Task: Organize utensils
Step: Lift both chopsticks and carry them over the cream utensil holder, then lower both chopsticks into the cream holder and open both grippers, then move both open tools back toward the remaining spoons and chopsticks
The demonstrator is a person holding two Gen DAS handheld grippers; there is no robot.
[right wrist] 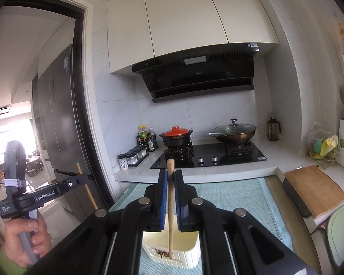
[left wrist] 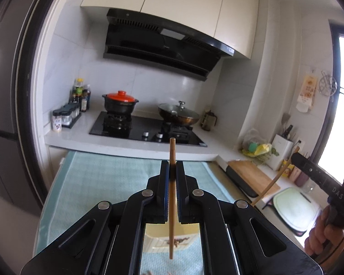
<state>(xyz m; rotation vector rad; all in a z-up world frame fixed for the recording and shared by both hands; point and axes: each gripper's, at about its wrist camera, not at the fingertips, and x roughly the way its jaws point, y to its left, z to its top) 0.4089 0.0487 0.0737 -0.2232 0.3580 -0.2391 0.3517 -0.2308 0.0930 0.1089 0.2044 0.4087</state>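
My left gripper (left wrist: 172, 163) is shut on a wooden chopstick (left wrist: 171, 206) held upright, its lower end hanging over a cream slatted utensil holder (left wrist: 172, 240) on the teal mat (left wrist: 98, 178). My right gripper (right wrist: 170, 174) is shut on a second wooden chopstick (right wrist: 170, 217), also upright, its lower tip inside the cream holder (right wrist: 185, 255). The right gripper and its chopstick (left wrist: 273, 183) show at the right edge of the left wrist view. The left gripper (right wrist: 80, 180) with its chopstick (right wrist: 87, 190) shows at the left of the right wrist view.
Behind the mat is a black gas hob (left wrist: 146, 128) with a red-lidded pot (left wrist: 120, 103) and a lidded wok (left wrist: 178, 114). Condiment bottles (left wrist: 80, 94) stand at left. A wooden cutting board (right wrist: 314, 189), knife block (left wrist: 281, 149) and sink tray (left wrist: 293, 208) lie right. A fridge (right wrist: 64, 119) stands left.
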